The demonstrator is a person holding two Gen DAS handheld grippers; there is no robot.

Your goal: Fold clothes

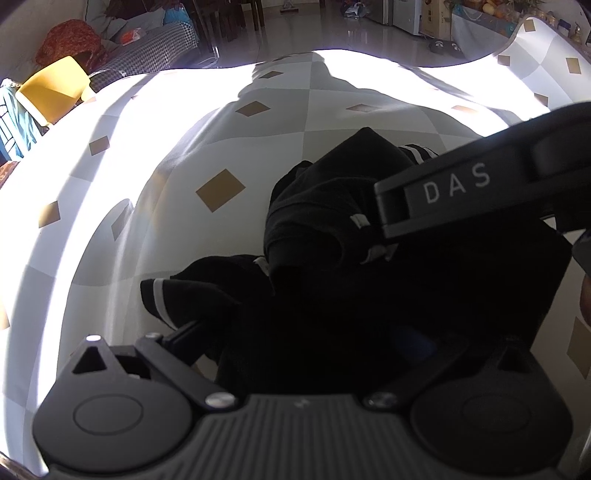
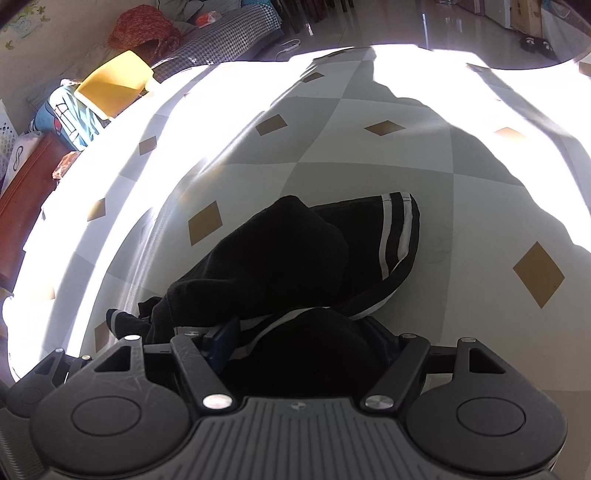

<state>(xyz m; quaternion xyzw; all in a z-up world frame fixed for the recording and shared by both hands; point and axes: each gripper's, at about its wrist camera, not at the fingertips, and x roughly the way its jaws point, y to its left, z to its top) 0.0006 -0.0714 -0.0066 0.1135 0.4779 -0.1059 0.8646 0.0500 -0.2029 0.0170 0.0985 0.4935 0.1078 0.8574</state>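
A black garment (image 1: 314, 206) with white stripes lies bunched on the checked tablecloth (image 1: 221, 147); one striped cuff (image 1: 159, 299) sticks out at the left. My left gripper (image 1: 332, 332) is low over the heap with its linkage splayed wide, open, its fingertips hidden under dark cloth. The right gripper's black housing (image 1: 461, 192) crosses in from the right above the garment. In the right wrist view the garment (image 2: 280, 251) heaps up between the wide-standing jaws of my right gripper (image 2: 303, 343), with a blue pad (image 2: 221, 345) showing at the left and a striped hem (image 2: 395, 236) beyond.
Bright sun bands cross the tablecloth (image 2: 369, 177) to its far edge. A yellow chair (image 1: 55, 88) stands at the table's far left, behind it a houndstooth sofa (image 1: 155, 48) with a red knit bundle (image 2: 144, 26). Slippers (image 1: 447, 46) lie on the floor beyond.
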